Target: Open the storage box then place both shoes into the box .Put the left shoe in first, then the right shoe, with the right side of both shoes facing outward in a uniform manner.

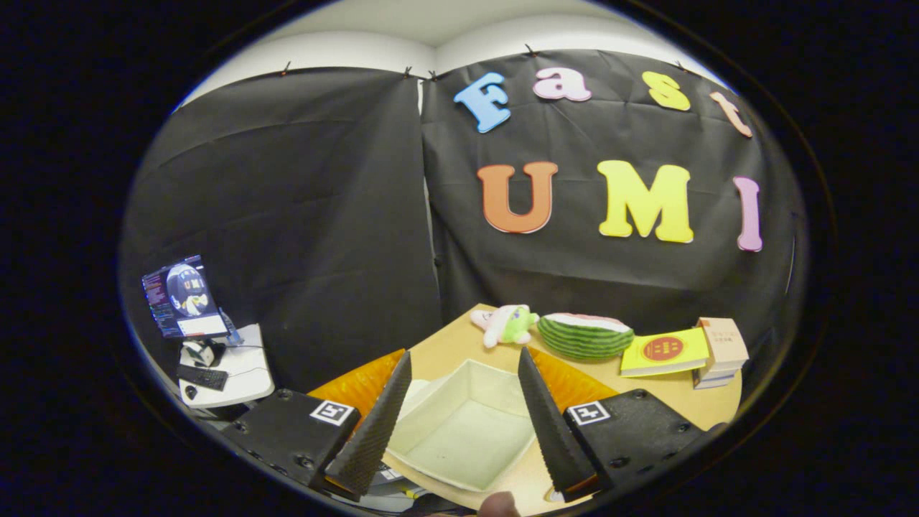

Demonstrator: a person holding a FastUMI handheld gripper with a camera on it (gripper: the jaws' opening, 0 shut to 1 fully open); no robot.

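My gripper [463, 416] hangs above the table [668, 391] with its two fingers [373, 424] spread wide and nothing held between them; in the gap below them lies the storage box [467, 424], pale, shallow, its lid off or folded away so that I look straight down onto its bare floor; orange panels [359, 384] show at either side of it behind my fingers, though I cannot tell whether they belong to the box or lie under it. No shoe lies in the box; so I judge the opening done and the loading not yet begun.

Beyond the box, along the far edge of the table, sit a small plush toy [506, 323], a striped watermelon cushion [585, 336] just beside it, a yellow book [664, 352] and a short stack of books [721, 348]; off to the left, well apart, a small white desk [237, 373] carries a screen [183, 298].

The step in hand, as I read it, is fetching the left shoe; that calls for turning away from the box to find it, keeping the fingers apart until they straddle it, closing on it firmly, then carrying it back and setting it in with its right side facing outward, leaving room for the right shoe after.
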